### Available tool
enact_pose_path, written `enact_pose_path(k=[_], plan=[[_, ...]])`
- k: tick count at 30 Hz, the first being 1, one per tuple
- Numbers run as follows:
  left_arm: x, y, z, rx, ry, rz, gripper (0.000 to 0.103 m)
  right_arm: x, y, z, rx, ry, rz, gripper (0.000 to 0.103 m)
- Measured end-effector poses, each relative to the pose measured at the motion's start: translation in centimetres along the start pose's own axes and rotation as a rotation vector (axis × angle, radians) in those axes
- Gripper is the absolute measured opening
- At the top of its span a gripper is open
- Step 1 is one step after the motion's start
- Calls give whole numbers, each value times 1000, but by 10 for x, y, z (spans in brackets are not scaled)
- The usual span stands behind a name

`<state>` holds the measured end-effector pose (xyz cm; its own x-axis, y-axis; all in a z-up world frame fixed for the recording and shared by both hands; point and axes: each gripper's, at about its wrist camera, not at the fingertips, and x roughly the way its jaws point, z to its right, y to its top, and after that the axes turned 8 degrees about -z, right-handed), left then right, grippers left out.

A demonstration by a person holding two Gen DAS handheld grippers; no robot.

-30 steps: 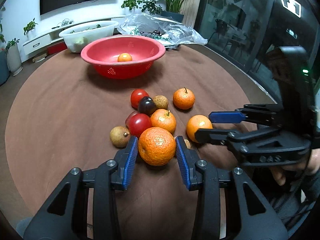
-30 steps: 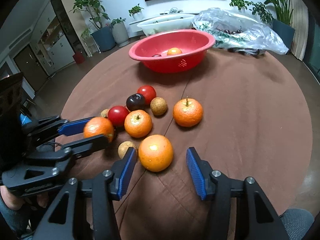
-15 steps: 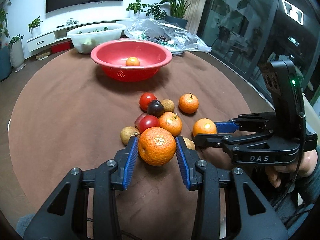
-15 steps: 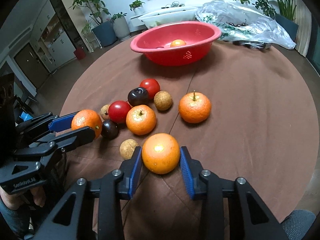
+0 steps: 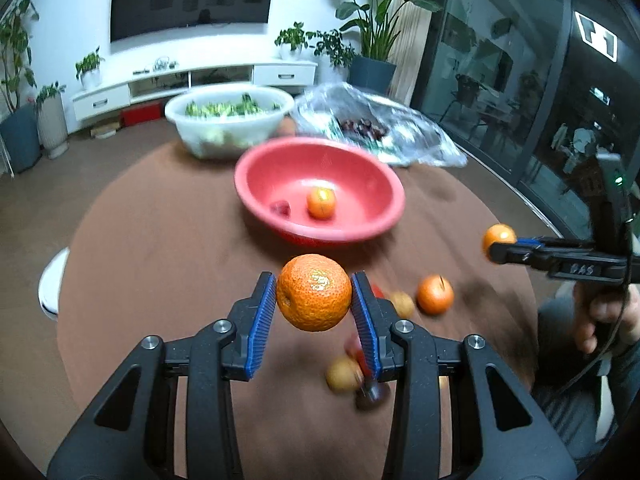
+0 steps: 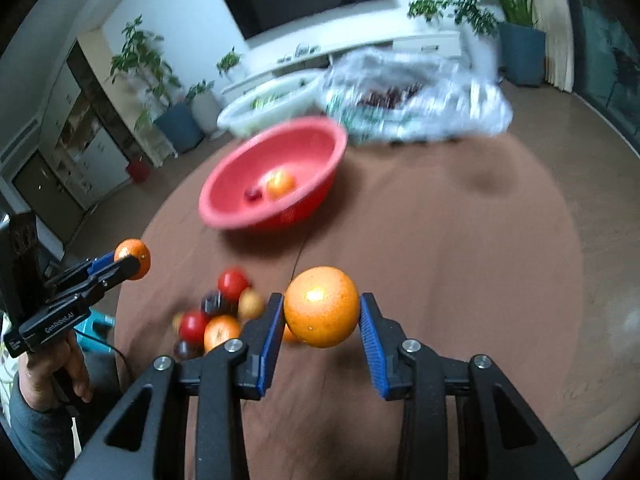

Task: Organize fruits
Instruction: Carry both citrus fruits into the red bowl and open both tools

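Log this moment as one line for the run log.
left gripper: shut on mandarin, lifted | right gripper: shut on orange, lifted | red bowl: two fruits inside

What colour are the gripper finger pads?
Blue, ribbed. The left wrist view shows them clearest, where the left gripper clamps its pads on a mandarin.

The right gripper (image 5: 494, 249), seen from the left wrist view, carries pale letters on its black body that look like "DAS", though blur makes them unsure. The left gripper (image 6: 134, 261), seen from the right wrist view, bears white print reading roughly "GenRobot.AI" on its side. Nothing else can be read.
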<state>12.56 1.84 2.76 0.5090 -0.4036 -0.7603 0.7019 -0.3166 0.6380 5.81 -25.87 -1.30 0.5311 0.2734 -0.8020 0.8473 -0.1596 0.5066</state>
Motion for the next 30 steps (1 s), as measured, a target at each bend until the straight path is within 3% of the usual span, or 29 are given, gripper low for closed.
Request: enact_pose_path(k=[5,11,18,30], plan=[[18,46,1,66,17,-19,36,-7,46,-17,-88,-12,63,40],[66,88,10,126,25,-93,36,24,98,-44,-171,4,28,40],[112,91,13,142,45,-175,36,79,131,-47,-178,1,-78,40],[151,90,17,162,48,-223,37,131,129,-48,-221,-92,-192,41]])
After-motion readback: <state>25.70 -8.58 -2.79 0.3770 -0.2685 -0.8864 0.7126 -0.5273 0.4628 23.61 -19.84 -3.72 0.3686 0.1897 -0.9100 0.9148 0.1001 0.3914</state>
